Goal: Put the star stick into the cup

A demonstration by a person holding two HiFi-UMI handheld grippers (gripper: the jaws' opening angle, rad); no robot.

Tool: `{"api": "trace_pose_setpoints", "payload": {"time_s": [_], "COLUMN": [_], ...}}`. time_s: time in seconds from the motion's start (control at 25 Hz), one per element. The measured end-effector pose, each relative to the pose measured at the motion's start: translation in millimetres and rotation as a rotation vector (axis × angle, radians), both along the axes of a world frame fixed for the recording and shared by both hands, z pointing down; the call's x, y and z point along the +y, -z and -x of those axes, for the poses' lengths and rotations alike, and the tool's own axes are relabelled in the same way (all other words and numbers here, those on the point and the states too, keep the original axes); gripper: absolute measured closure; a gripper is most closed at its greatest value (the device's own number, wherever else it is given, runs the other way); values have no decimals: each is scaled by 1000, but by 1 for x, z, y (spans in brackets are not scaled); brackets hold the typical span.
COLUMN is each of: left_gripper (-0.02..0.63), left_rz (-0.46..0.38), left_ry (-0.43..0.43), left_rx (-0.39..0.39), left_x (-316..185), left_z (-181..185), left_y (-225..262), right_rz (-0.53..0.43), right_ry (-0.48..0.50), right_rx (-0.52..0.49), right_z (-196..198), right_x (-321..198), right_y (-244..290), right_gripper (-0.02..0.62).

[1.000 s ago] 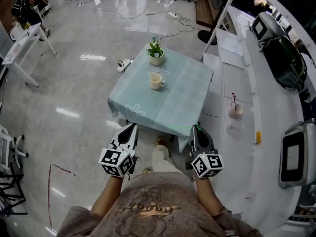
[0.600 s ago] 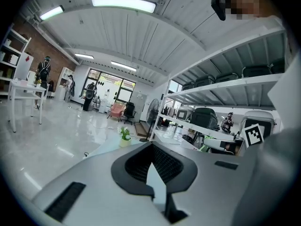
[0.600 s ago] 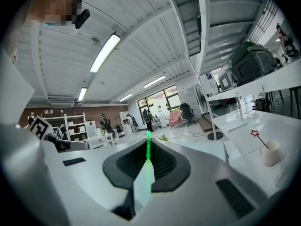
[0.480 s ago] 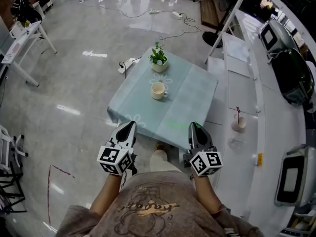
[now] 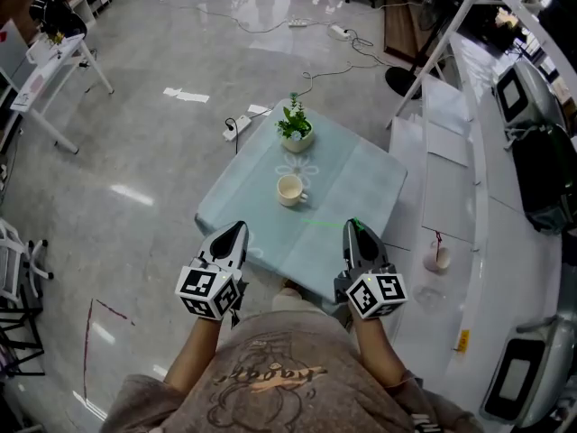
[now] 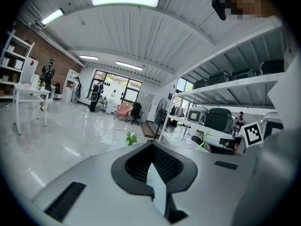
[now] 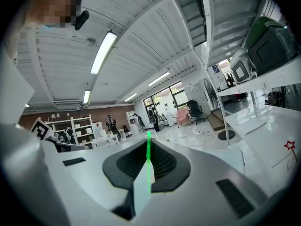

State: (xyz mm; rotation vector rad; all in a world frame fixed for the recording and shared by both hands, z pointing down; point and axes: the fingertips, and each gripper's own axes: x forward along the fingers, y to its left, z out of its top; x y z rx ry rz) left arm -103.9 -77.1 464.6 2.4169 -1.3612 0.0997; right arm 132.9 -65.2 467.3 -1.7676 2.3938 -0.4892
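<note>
A green stick (image 7: pixel 148 160) was pinched by the right gripper (image 5: pixel 355 226); the left gripper (image 5: pixel 239 229) was pressed together. A plant (image 5: pixel 294 122) was held in the pot (image 5: pixel 298 142) behind the cup (image 5: pixel 289 189).

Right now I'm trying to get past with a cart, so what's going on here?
A person faces a small table with a claw in each hand. The right claw grips a thin green stick; the left claw is shut and empty. The cup stands on the table near a potted plant, and the stick is not in it yet.
</note>
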Motion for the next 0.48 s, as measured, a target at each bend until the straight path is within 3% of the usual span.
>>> {"api": "trace_pose_setpoints", "payload": {"time_s": [0.48], "left_gripper": [586], "left_rz": [21], "left_ry": [72], "left_rx": [-21], "left_x": [-53], "left_z": [-24], "left_y": [-11], "right_rz": [-5], "right_ry": [60], "right_rx": [-40], "right_z": [-27], "right_x": [-67], "right_y": [-6], "right_gripper": [575]}}
